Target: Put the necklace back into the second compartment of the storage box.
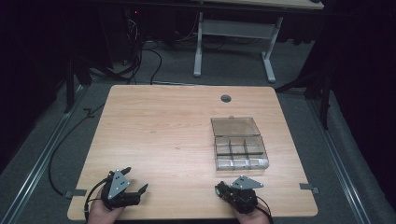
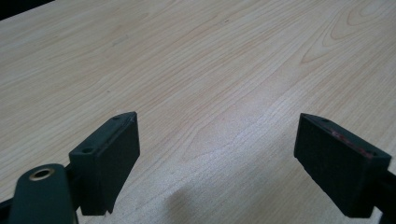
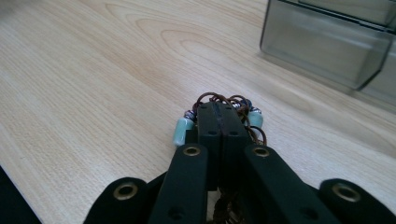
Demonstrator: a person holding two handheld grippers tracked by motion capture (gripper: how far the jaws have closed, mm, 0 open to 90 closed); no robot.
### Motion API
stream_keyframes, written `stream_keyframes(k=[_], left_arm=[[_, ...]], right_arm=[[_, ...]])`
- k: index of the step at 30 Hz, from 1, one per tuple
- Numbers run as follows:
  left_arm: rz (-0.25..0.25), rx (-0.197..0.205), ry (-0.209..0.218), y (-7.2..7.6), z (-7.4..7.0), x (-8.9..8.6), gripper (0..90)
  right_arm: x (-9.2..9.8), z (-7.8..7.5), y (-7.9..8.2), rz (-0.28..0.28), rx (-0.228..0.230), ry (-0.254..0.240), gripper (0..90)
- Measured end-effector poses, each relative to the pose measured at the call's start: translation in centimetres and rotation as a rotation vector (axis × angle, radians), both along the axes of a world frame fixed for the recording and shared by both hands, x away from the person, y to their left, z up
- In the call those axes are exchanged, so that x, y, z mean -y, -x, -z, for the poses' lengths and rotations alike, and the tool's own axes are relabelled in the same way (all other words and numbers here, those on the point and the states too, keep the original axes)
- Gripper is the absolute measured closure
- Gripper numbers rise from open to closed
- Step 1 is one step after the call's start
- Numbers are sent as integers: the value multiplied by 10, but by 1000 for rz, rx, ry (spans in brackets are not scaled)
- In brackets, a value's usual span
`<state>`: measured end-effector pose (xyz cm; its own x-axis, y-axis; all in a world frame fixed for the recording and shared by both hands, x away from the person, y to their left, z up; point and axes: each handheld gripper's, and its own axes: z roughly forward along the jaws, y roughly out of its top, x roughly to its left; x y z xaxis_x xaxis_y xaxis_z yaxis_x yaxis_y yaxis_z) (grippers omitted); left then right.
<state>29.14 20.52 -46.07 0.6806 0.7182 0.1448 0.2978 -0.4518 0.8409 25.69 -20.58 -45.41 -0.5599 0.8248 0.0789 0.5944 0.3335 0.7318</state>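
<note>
My right gripper (image 3: 218,111) is shut on a piece of beaded jewellery (image 3: 181,130): brown cord loops with pale green beads that stick out on both sides of the jaws. In the high view this gripper (image 1: 219,189) sits low over the table's front edge, just below a clear compartment box (image 1: 240,156) whose lid (image 1: 235,126) lies open behind it. The box's near wall (image 3: 322,44) shows at the upper right of the right gripper view. My left gripper (image 1: 137,179) rests at the front left, jaws wide open (image 2: 217,135) with bare wood between them.
The wooden table (image 1: 159,130) has a round cable hole (image 1: 226,98) near its far edge. Beyond it stand a white desk frame (image 1: 233,42) and loose cables on grey carpet. Metal brackets (image 1: 309,188) sit at the front corners.
</note>
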Motion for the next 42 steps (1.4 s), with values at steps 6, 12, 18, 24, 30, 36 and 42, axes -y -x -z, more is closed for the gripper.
stream_keyframes(k=[6, 12, 18, 24, 30, 36, 42], left_arm=[[3, -2, -2, 0, 0, 0, 149], [3, -3, -1, 0, 0, 0, 150], [3, -5, 0, 0, 0, 0, 150], [3, -6, 4, 0, 0, -1, 150], [-2, -7, 7, 0, 0, -1, 151], [-3, -8, 9, 0, 0, -1, 152], [0, -8, 13, 0, 0, -1, 152]], right_arm=[[13, 1, -1, 25, 4, -5, 900], [24, 1, -1, 51, 1, -15, 900], [38, 1, 0, 78, 1, -16, 900], [56, 0, 1, 109, 3, -45, 899], [39, -8, 12, 47, 35, -49, 898], [32, -1, 10, 32, 2, -23, 899], [42, -3, 10, 71, 12, -28, 900]])
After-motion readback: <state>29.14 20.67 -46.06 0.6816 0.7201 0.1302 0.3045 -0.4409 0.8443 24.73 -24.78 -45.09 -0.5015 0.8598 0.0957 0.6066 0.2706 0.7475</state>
